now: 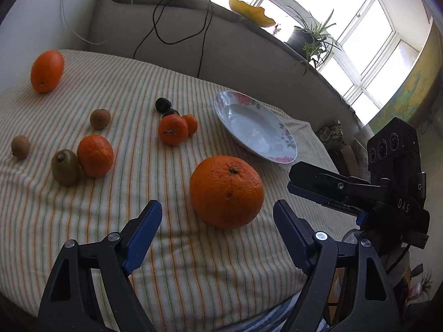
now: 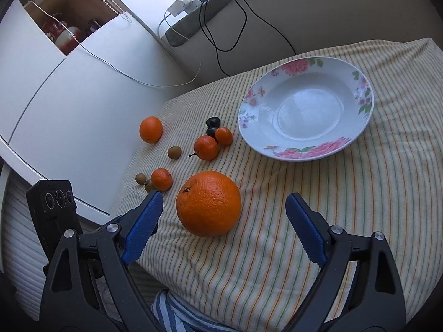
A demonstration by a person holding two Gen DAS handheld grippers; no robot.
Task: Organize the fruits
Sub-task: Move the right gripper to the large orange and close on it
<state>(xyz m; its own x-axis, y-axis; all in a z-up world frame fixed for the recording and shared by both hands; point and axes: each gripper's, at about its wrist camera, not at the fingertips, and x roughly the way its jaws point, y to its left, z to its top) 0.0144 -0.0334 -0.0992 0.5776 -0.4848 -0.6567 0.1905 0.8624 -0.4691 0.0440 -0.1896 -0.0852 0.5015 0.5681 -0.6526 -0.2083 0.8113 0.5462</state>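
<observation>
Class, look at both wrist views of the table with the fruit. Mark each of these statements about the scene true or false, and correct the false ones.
1. The flowered plate has no fruit on it. True.
2. The large orange is gripped by the right hand-held gripper. False: its jaws are open and the orange sits on the striped cloth, touched by neither pad.
3. The left hand-held gripper is open and holds nothing. True.
4. All the fruit is orange in colour. False: there are also brownish-green kiwis and dark plums.
5. The plate stands upside down. False: it lies right way up.
</observation>
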